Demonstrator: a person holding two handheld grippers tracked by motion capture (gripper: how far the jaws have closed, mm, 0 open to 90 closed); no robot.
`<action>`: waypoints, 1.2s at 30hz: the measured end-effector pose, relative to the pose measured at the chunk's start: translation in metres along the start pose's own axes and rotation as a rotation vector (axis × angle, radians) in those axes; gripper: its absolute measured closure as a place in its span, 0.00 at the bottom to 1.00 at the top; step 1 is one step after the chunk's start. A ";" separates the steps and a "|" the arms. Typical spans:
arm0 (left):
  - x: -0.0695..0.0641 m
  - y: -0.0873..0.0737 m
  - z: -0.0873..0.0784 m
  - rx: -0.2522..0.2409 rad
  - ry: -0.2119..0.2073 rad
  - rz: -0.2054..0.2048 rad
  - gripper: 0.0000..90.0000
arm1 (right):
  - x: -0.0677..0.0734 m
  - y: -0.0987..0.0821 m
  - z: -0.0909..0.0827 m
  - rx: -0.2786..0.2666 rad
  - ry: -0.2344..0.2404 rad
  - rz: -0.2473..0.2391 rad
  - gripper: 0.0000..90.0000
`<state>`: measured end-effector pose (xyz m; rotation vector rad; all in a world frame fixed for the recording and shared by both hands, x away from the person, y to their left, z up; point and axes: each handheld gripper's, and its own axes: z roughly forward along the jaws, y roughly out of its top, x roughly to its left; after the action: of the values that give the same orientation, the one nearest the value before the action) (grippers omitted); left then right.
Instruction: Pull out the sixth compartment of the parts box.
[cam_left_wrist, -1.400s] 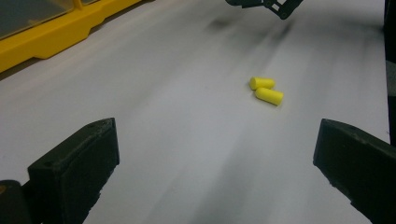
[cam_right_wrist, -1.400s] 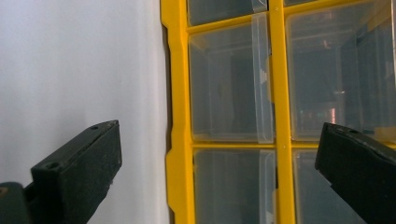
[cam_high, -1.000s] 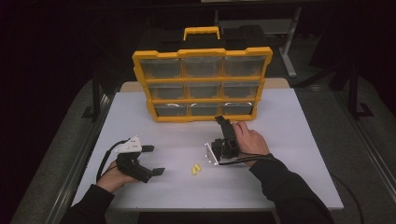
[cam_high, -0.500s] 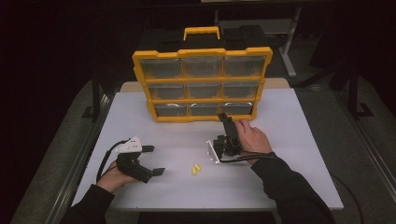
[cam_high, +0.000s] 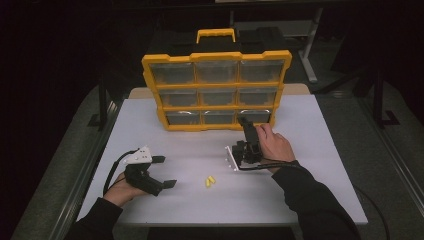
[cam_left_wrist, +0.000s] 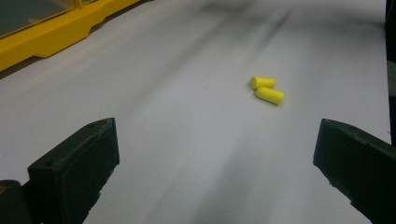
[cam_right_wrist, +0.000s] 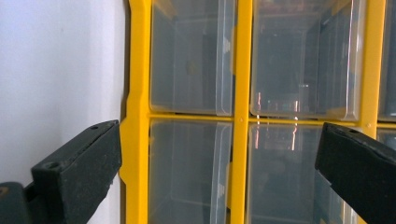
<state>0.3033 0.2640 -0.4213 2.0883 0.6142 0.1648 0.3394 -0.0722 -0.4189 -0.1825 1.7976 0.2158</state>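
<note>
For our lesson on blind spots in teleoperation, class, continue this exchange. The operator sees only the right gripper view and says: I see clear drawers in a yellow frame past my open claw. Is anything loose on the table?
Observer: Yes. Two yellow earplugs lie close together on the white table, in front of the organizer.
Operator: Where is the other claw?
Observer: The left claw is open at the table's left side, with its jaws aimed at the earplugs.
Operator: How many drawers does the organizer have?
Observer: Nine, in three rows of three. Your right claw is at the bottom row.
</note>
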 end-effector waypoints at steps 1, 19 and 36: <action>0.000 0.000 0.000 0.000 0.000 0.000 0.00 | 0.000 -0.001 0.000 0.002 -0.003 0.004 0.00; 0.000 0.000 -0.001 -0.005 0.005 -0.004 0.00 | -0.013 -0.014 0.004 0.039 -0.032 -0.009 0.00; -0.001 0.000 0.000 -0.002 0.005 -0.002 0.00 | -0.032 -0.028 0.008 0.092 -0.069 -0.007 0.00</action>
<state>0.3022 0.2636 -0.4211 2.0852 0.6191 0.1690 0.3609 -0.0970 -0.3914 -0.1143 1.7340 0.1326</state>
